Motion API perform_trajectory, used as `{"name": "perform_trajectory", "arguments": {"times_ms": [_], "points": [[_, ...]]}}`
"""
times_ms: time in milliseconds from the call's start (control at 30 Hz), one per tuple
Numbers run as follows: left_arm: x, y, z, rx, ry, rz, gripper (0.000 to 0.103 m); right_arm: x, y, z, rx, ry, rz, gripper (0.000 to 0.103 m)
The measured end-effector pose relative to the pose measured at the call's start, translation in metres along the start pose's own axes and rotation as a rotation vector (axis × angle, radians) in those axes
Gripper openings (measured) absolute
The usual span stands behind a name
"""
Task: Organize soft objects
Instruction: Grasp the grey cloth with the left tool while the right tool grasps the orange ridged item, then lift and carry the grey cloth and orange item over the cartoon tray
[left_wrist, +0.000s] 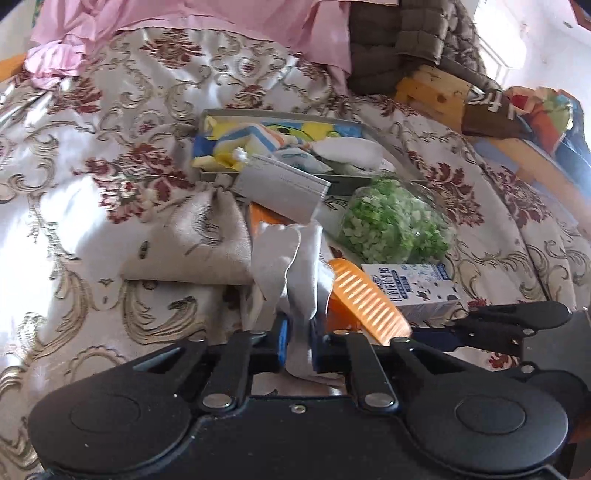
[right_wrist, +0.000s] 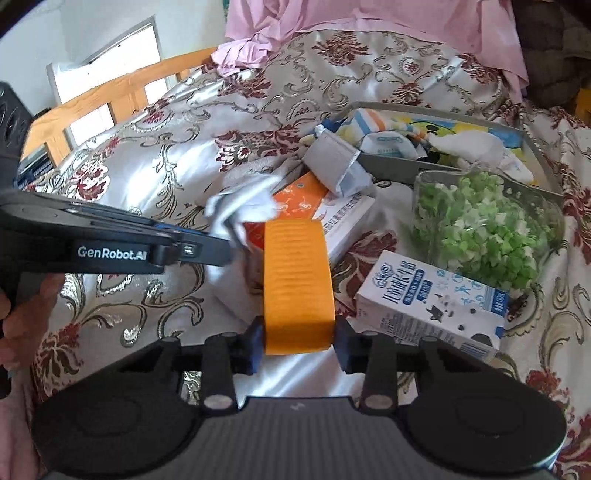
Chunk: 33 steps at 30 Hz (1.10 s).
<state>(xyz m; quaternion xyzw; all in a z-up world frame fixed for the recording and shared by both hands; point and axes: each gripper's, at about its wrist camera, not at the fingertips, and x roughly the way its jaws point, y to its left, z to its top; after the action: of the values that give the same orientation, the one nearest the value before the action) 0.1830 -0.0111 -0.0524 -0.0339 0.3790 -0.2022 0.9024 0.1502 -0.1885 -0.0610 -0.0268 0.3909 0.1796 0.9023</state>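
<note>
A crumpled pale grey cloth (left_wrist: 295, 266) rises from my left gripper (left_wrist: 298, 347), whose blue pads are shut on its lower end. The right wrist view shows that gripper (right_wrist: 225, 254) coming in from the left with the cloth (right_wrist: 243, 203) bunched at its tip. My right gripper (right_wrist: 299, 343) is shut on a wide orange comb (right_wrist: 297, 288), pads pressing both of its sides. In the left wrist view the comb (left_wrist: 365, 295) slants just right of the cloth. A grey tray (left_wrist: 284, 115) further back holds soft toys and packets.
A beige drawstring pouch (left_wrist: 195, 240) lies left of the cloth. A milk carton (right_wrist: 428, 299), a clear container of green bits (right_wrist: 480, 229), an orange-and-white box (right_wrist: 314, 206) and a grey packet (right_wrist: 336, 162) crowd the floral bedspread. Pink fabric and a wooden bed frame lie behind.
</note>
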Motion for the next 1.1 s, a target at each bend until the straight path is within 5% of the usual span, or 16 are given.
{"name": "perform_trajectory", "arguments": {"times_ms": [233, 567, 900, 1000, 1100], "points": [[-0.020, 0.004, 0.001, -0.040, 0.025, 0.157, 0.005, -0.005, -0.004, 0.001, 0.029, 0.004, -0.004, 0.042], [-0.008, 0.012, 0.000, -0.084, 0.078, 0.141, 0.016, 0.009, 0.003, 0.004, 0.013, -0.020, 0.030, 0.055], [0.007, 0.019, 0.001, -0.128, 0.108, 0.131, 0.038, 0.019, 0.003, 0.000, -0.012, -0.015, -0.026, 0.050], [0.010, 0.022, 0.000, -0.144, 0.118, 0.124, 0.035, 0.018, 0.003, 0.002, -0.006, -0.025, -0.032, 0.042], [0.009, 0.020, 0.000, -0.139, 0.114, 0.101, 0.016, 0.015, 0.004, 0.002, -0.011, -0.037, -0.042, 0.042]]}}
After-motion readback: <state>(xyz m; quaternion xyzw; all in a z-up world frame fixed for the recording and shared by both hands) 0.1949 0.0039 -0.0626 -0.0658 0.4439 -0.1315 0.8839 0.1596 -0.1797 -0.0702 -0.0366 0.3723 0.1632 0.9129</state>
